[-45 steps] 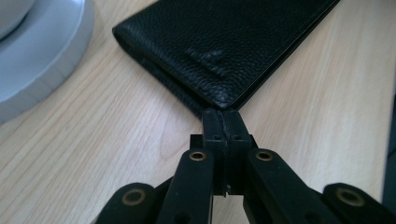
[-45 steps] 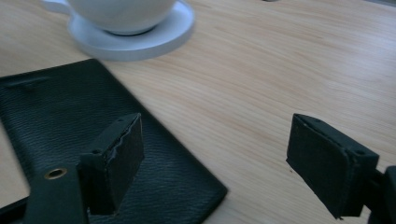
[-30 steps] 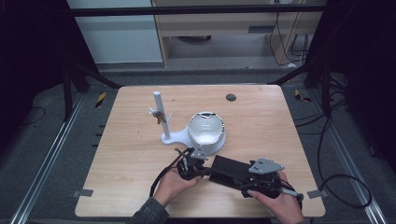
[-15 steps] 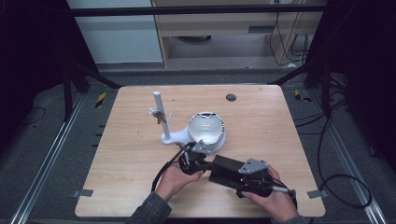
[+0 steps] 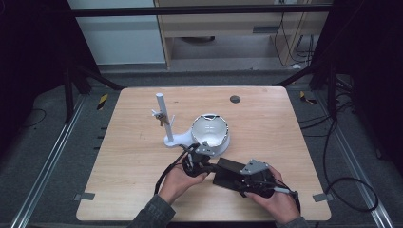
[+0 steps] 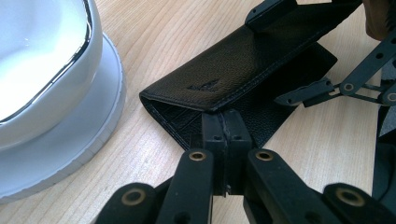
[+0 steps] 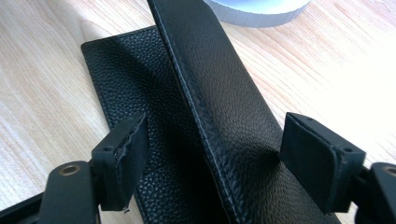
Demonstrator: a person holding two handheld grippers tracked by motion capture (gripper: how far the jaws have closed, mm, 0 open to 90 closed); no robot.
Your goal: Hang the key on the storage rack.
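Black pebbled leather: the wallet (image 5: 235,173) is lying half open near the front edge of the desk (image 5: 285,123), a little toward the front right corner, with one flap flat on the wood and the other flap lifting off it. The left tongs (image 6: 225,126) are clenched on the edge of the lower flap at the fold corner, pinning it down. The right tongs (image 7: 212,154) are straddling the raised flap; their jaws have just been closing, with the flap between them. One pad is pressing a dent into the leather, the other is standing clear, so this is not yet a firm pinch.

Just behind the wallet, a white bowl-shaped dish (image 5: 210,134) is sitting on its base, almost touching the left tongs. Further toward the left edge, a white post stand (image 5: 162,116) is standing upright, its foot reaching to the dish.

Risks, as judged from here:
- Raised flap is sliding out sideways if the right tongs close off-centre, since the leather is smooth and curved there.
- Left pinch is shallow, near the corner; a hard pull by the right could be dragging the whole wallet free.
- Any push backward is knocking the dish.
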